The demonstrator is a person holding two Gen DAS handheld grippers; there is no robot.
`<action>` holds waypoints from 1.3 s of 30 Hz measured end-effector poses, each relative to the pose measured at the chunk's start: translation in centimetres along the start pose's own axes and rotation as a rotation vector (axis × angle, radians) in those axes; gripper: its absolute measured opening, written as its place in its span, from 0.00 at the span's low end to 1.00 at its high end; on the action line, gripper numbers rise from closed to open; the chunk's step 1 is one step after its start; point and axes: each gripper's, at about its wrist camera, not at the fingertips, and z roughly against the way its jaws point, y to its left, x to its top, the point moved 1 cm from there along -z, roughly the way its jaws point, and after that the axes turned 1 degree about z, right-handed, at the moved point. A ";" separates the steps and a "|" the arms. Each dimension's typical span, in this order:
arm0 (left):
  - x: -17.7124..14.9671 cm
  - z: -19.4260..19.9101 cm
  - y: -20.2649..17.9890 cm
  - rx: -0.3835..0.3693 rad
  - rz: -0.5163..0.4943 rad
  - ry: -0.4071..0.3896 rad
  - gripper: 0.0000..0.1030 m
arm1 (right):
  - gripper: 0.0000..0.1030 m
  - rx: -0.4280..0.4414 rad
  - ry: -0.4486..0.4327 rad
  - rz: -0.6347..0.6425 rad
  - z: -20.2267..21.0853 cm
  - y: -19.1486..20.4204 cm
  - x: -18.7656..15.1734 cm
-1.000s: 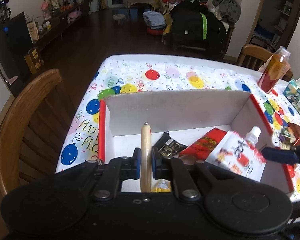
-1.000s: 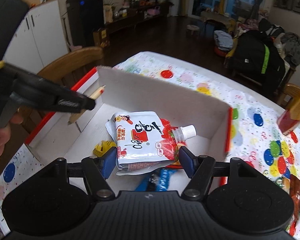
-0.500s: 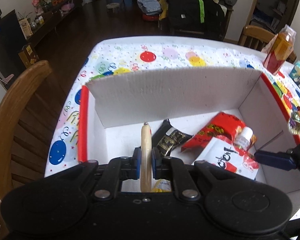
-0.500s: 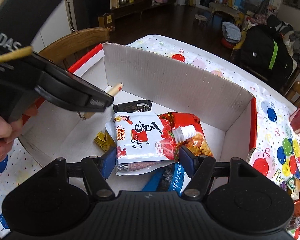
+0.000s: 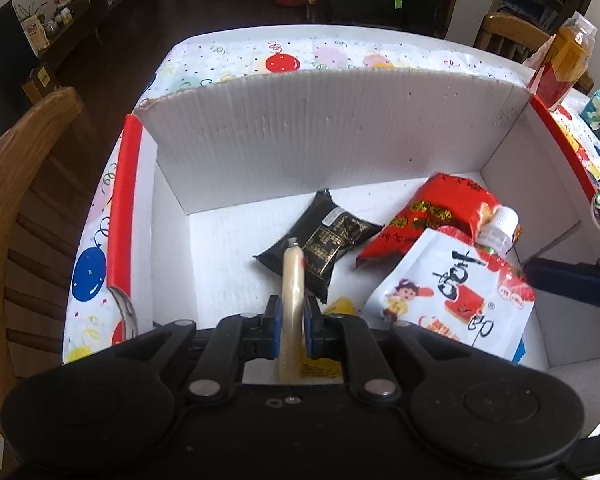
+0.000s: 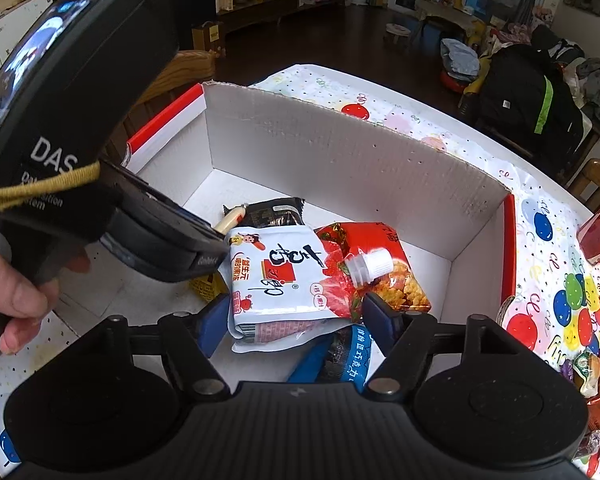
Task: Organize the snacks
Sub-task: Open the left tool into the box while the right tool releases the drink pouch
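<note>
The big white cardboard box with red edges [image 5: 340, 128] sits on the bench with the balloon cloth [image 6: 556, 240]. Both snacks hang over it now, so I think the step is dropping them in.

To do it well, each one should go low before the jaws let go. The bare floor at about 9 o'clock looks best for the stick.

The right gripper [image 6: 294, 318] has its jaws clenched on one white squeeze pouch with a screw cap [image 6: 284, 276]. The left gripper [image 5: 291, 330] has its jaws clenched on one thin pale sausage stick [image 5: 292, 280].

Lying in the box I count one red crinkly snack bag [image 5: 436, 216] at 2 o'clock, one blue wrapper [image 6: 340, 360], one black shiny packet [image 5: 328, 244] in the middle and one small yellow packet [image 5: 340, 306]
</note>
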 end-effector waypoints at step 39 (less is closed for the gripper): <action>-1.6 9.8 -1.4 -0.045 0.000 -0.210 0.70 | 0.77 0.030 -0.169 -0.081 9.2 -2.7 -1.9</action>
